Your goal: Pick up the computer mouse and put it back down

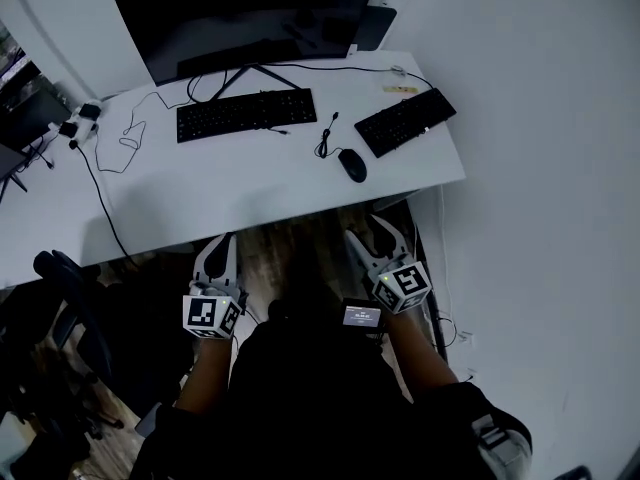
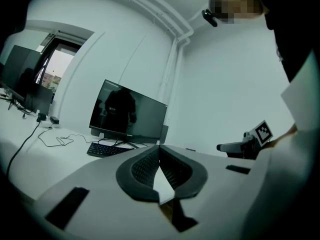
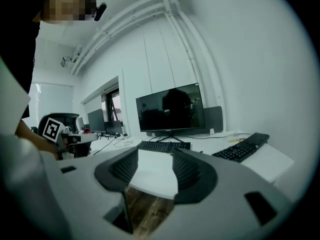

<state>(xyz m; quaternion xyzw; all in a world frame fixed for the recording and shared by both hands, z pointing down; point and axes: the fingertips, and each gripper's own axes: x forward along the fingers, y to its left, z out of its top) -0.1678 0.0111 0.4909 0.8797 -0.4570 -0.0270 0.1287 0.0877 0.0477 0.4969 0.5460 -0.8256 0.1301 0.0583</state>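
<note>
The black computer mouse (image 1: 352, 165) lies on the white desk (image 1: 250, 193), its cable coiled behind it, between two black keyboards. Both grippers hang short of the desk's front edge, over the wooden floor, pointing at the desk. My left gripper (image 1: 222, 240) (image 2: 159, 149) is shut, its fingertips meeting with nothing between them. My right gripper (image 1: 372, 226) (image 3: 156, 154) is open and empty; desk edge and floor show through the gap. The mouse lies ahead of the right gripper and slightly to its left. Neither gripper view shows the mouse.
A dark monitor (image 1: 245, 13) stands at the back of the desk. One keyboard (image 1: 246, 114) lies in front of it, another (image 1: 404, 121) angled at the right. Loose cables (image 1: 125, 138) trail at the left. A black chair (image 1: 60, 278) stands left of me.
</note>
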